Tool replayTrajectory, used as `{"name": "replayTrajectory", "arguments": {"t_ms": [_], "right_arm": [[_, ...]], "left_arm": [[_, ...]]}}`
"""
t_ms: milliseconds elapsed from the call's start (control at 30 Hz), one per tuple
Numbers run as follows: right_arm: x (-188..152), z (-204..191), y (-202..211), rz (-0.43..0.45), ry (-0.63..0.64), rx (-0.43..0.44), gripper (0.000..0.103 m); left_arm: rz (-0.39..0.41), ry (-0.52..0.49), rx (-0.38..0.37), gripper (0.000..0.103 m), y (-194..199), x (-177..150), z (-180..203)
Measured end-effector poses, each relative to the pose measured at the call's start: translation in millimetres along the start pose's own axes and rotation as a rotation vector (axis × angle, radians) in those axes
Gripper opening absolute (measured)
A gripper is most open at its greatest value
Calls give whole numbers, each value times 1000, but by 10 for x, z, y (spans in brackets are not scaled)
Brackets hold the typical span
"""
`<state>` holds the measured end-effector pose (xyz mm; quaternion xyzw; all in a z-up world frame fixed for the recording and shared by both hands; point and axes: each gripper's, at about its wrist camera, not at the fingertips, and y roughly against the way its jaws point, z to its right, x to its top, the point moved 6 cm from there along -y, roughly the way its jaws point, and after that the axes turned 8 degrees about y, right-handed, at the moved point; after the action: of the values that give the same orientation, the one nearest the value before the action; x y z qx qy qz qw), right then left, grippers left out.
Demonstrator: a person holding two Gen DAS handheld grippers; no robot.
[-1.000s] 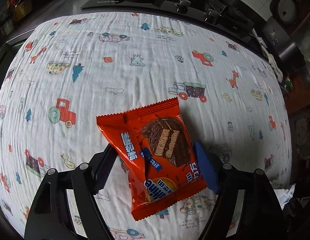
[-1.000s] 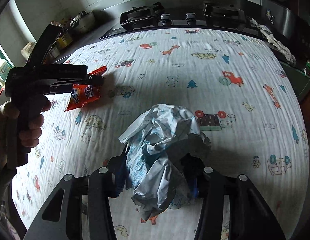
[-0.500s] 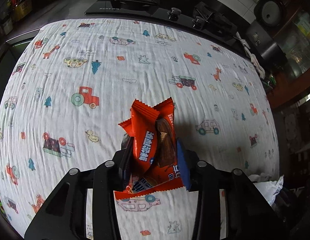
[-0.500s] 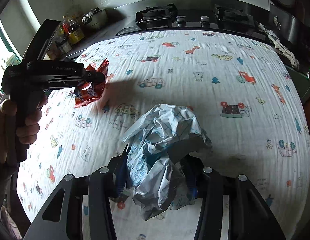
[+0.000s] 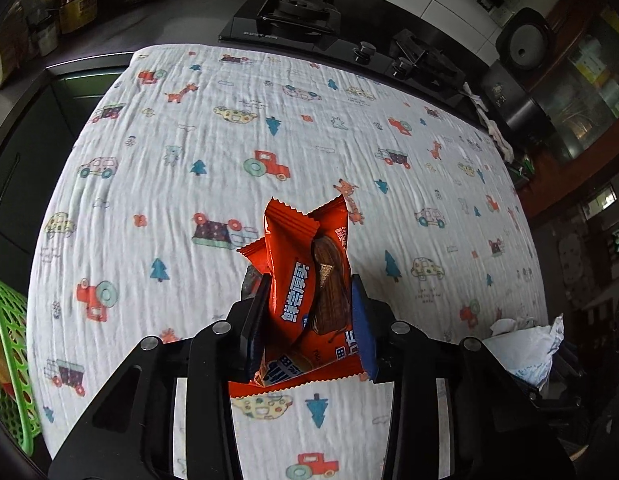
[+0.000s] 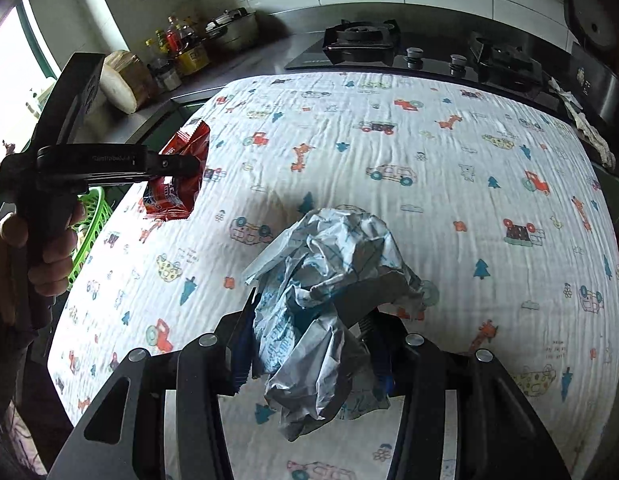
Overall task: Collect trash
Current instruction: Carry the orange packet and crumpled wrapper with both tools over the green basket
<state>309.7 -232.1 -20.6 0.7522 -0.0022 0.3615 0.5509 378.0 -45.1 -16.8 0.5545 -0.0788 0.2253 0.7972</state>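
Orange wrapper: I have the orange snack wrapper [image 5: 309,296] pinched upright between the jaws of my left gripper [image 5: 309,320], folded lengthwise, its crimped top edge sticking up past the fingertips and its bottom edge hanging below the pads, clear of the cloth.
Left gripper: closed tight on that wrapper; from my right camera I see it out to the left [image 6: 177,164], a person's hand [image 6: 33,256] around its handle.
Crumpled bag: I hold a crumpled white plastic bag with blue print [image 6: 325,292] in my right gripper [image 6: 313,344], bunched between the jaws and spilling above and below them.
Right gripper: clamped on the bag, off the cloth.
Cloth: the white tablecloth printed with tractors, cars and trees [image 5: 229,152] spreads under and ahead of both grippers.
Basket: a green plastic basket [image 5: 9,360] sits at the cloth's left edge, beside and below my left gripper.
Stove: a black gas hob [image 6: 389,48] lies beyond the far edge of the cloth.
Counter: bottles and a pot [image 6: 213,36] stand far left of the hob.
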Motion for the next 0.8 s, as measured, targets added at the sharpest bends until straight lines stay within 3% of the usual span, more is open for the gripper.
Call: {"name": "replayTrajectory", "arguments": {"t_ms": [300,533,800], "right_arm": [[297,-876,-129,8,107,68,46],[567,-1687,-333,2,204,137,46],[870,-2538,-624,-5,290,224,46]], "left_arm": [[111,47,46,37,847,-91,-928],[196,111,142,37,1426,-158,-1867],[229,228,252,37,1714,-308,-2956]]}}
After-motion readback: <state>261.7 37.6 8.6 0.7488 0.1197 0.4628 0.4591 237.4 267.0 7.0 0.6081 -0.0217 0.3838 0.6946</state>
